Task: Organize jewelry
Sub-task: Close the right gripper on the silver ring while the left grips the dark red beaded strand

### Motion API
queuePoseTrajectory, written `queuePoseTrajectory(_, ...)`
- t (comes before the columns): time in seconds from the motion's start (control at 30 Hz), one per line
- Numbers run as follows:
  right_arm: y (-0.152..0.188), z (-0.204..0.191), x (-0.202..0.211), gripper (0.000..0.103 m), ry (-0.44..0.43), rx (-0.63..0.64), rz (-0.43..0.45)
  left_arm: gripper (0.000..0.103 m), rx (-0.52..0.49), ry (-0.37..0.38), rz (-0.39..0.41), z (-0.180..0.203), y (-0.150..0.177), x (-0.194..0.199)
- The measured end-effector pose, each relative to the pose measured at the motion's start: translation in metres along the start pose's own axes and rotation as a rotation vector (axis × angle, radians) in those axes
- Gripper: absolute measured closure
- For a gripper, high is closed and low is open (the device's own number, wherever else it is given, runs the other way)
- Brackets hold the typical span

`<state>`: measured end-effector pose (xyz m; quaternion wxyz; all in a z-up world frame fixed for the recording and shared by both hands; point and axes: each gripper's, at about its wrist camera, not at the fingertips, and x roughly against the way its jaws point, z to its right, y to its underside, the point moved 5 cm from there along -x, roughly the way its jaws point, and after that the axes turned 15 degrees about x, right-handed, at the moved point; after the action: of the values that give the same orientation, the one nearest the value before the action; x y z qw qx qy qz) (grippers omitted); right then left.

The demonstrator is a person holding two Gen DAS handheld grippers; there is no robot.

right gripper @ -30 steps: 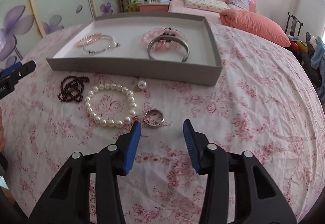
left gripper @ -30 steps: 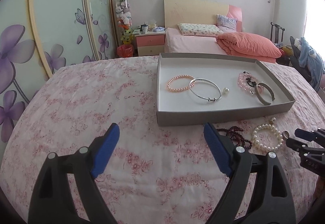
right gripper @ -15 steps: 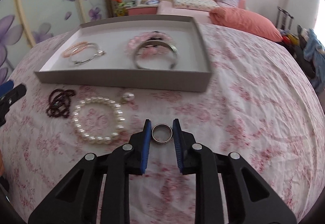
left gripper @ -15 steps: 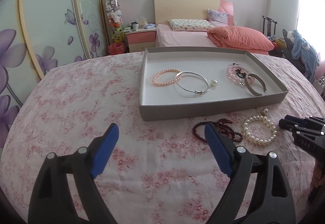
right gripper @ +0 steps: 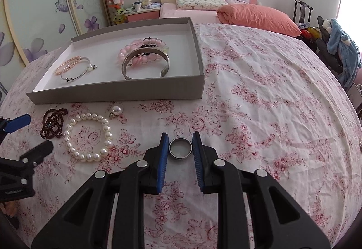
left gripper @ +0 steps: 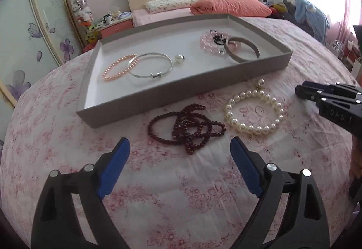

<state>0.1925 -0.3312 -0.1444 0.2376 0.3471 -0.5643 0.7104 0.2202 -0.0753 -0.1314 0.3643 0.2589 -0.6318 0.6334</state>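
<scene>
The flowered worktop (right gripper: 260,95) carries a grey tray (right gripper: 117,90) at eleven o'clock in the right wrist view, already holding several bracelets. Outside it, at nine o'clock, lie a pearl bracelet (right gripper: 88,136) and dark red beads (left gripper: 187,127).

The right claw (right gripper: 180,147) has just been closing and now pinches a silver ring (right gripper: 180,148) between its blue pads. I judge the grip thin, so lift slowly, keep the ring level and carry it over the tray wall before releasing.

The left claw (left gripper: 179,154) hangs released, with the beads at twelve o'clock; it should straddle the whole bundle.
</scene>
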Motion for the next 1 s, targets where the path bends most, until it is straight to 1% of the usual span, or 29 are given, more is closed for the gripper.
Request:
queuePoseTrajectory(0.07,0.0,0.001,0.0,0.08,-0.004,-0.003,0.001,0.015,-0.001,-0.01,-0.015,0.001,-0.002,-0.008)
queuePoseTrajectory(0.13,0.001,0.001,0.001,0.08,-0.007,-0.005,0.002,0.016,0.018,0.001,-0.018,0.0,-0.007,-0.013)
queuePoseTrajectory(0.2,0.001,0.001,0.0,0.08,-0.009,-0.005,0.002,0.021,0.037,0.015,-0.025,0.0,-0.013,-0.017)
queuePoseTrajectory(0.3,0.001,0.001,0.0,0.08,-0.011,-0.004,0.003,0.03,0.067,0.041,-0.03,0.0,-0.018,-0.023)
queuePoseTrajectory(0.37,0.001,0.001,0.0,0.08,-0.012,-0.005,0.003,0.045,0.064,0.043,-0.02,0.001,-0.02,-0.023)
queuePoseTrajectory(0.4,0.001,0.001,0.0,0.08,-0.011,-0.004,0.003,0.05,0.063,0.043,-0.016,0.002,-0.019,-0.021)
queuePoseTrajectory(0.47,0.0,0.0,0.0,0.08,-0.01,-0.001,0.002,0.073,0.059,0.04,-0.009,0.003,-0.019,-0.019)
queuePoseTrajectory(0.53,-0.001,-0.002,0.0,0.08,-0.011,0.005,0.002,0.085,0.066,0.03,-0.008,0.0,-0.018,-0.018)
queuePoseTrajectory(0.57,-0.001,-0.004,0.0,0.08,-0.014,0.009,0.003,0.09,0.075,0.023,-0.009,-0.003,-0.018,-0.017)
queuePoseTrajectory(0.87,-0.007,-0.03,0.0,0.08,-0.058,0.069,0.012,0.09,0.137,-0.022,-0.02,-0.037,0.0,0.004)
queuePoseTrajectory(1.0,-0.007,-0.033,0.0,0.08,-0.062,0.074,0.012,0.09,0.148,-0.031,-0.009,-0.047,0.008,0.01)
